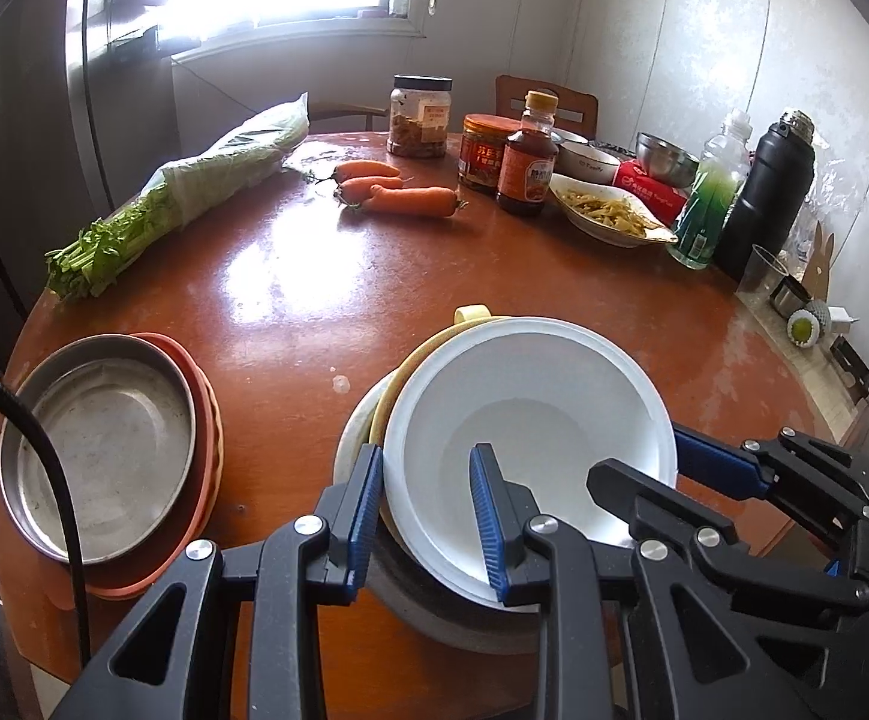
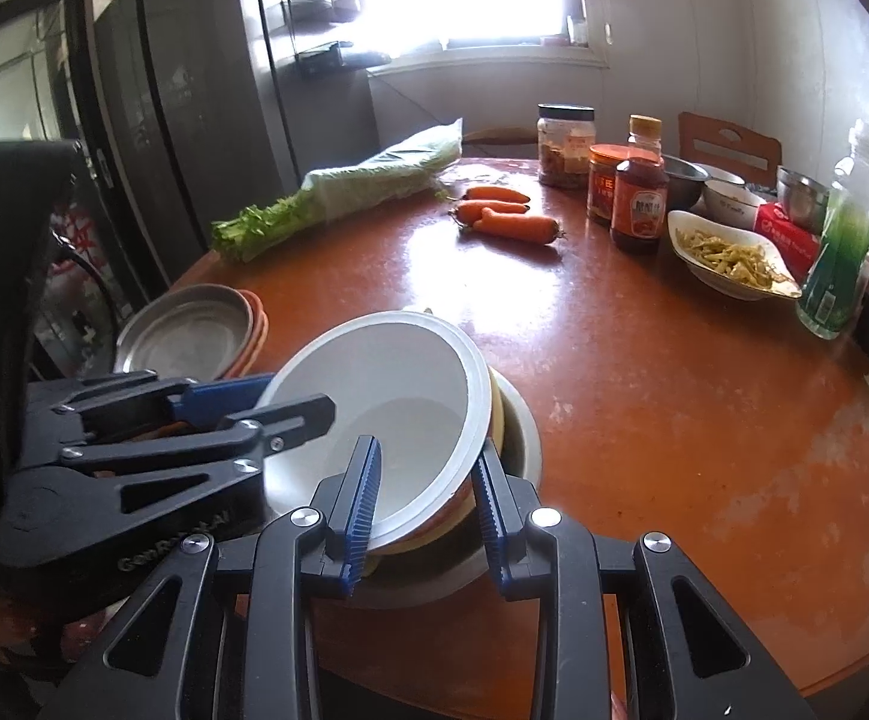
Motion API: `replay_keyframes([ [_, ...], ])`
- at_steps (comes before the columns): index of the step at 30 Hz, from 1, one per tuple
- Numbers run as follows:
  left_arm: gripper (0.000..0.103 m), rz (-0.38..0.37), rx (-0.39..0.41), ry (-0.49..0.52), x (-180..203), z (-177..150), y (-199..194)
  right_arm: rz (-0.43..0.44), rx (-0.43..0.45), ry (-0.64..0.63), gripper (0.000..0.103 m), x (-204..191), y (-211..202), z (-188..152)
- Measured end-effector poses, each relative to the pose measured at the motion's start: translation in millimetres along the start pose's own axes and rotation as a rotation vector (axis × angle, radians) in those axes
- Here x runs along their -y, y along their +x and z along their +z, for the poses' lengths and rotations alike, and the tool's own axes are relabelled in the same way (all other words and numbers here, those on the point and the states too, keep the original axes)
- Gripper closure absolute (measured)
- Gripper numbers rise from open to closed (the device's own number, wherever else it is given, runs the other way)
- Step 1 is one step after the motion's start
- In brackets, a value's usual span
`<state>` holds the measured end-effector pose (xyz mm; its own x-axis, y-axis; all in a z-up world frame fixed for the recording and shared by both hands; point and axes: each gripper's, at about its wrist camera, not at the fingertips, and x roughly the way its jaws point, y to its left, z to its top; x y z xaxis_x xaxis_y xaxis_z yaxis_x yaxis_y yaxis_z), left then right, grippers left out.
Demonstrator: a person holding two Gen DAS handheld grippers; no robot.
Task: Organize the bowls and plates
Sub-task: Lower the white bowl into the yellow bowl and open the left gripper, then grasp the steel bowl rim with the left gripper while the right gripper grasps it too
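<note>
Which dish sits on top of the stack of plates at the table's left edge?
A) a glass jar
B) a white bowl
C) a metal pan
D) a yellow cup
C: a round metal pan rests on the orange plates, away from the white bowl.

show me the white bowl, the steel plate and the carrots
white bowl [image 1: 530,396], left wrist view, inner wall
steel plate [image 1: 104,450], left wrist view, flat centre
carrots [image 2: 515,227], right wrist view, middle of front carrot

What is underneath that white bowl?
The round white bowl sits tilted on a stack: a pale yellow bowl, then a wide grey metal basin. Anything further between them is covered.
</note>
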<state>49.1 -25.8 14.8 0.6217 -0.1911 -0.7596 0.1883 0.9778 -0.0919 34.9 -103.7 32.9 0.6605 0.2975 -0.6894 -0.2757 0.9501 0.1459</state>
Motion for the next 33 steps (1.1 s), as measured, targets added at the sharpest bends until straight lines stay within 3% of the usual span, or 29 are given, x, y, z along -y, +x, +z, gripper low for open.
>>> replay_keyframes([
  [12, 0.073, -0.004, 0.0, -0.014, -8, -1, 0, -0.041, 0.005, -0.006, 0.07, 7, 2, 0],
  [17, 0.073, -0.017, -0.003, -0.01, -7, 1, -3, -0.029, 0.008, 0.021, 0.064, 12, -2, 2],
  [28, 0.048, -0.014, -0.005, -0.014, -15, 3, -9, -0.032, -0.005, 0.048, 0.045, 22, -8, 10],
  [33, 0.039, -0.022, -0.034, -0.031, -18, -2, -2, -0.03, -0.026, 0.075, 0.041, 28, -3, 9],
])
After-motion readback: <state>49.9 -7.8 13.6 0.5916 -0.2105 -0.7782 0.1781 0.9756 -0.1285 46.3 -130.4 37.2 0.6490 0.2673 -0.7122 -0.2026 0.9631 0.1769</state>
